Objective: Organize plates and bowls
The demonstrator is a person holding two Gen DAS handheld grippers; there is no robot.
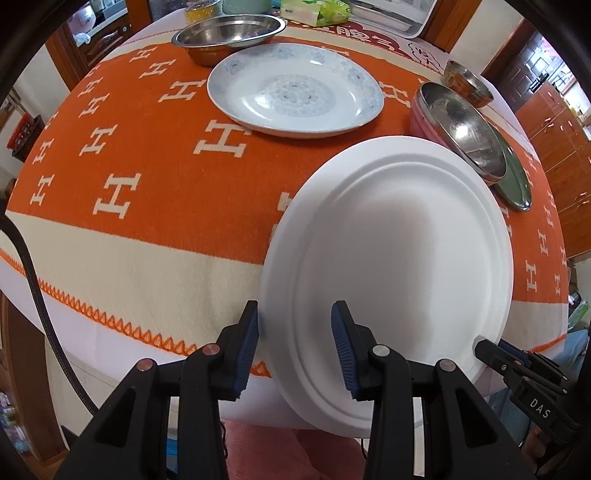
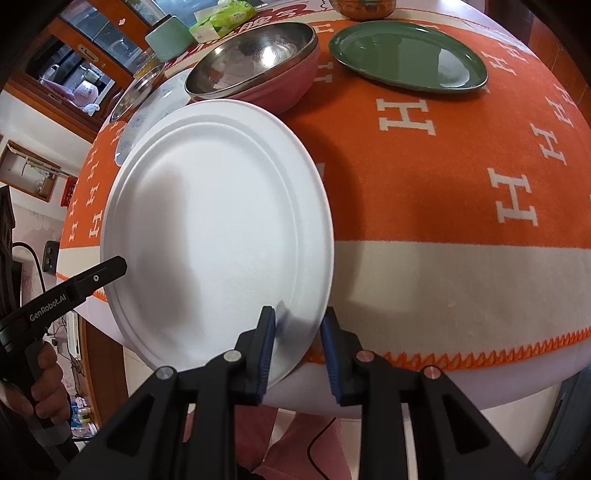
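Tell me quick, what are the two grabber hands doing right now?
Left gripper: open, fingers either side of the white plate's rim, not squeezing.
Right gripper: open too, straddling the same plate's edge.

Home dining room — blanket-covered table (image 1: pixel 155 236), wooden cabinets (image 1: pixel 550 122), tissue pack (image 2: pixel 221 20).

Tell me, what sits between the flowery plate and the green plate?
The pink bowl with a steel bowl nested inside it stands between the flowery plate and the green plate; the left wrist view shows it.
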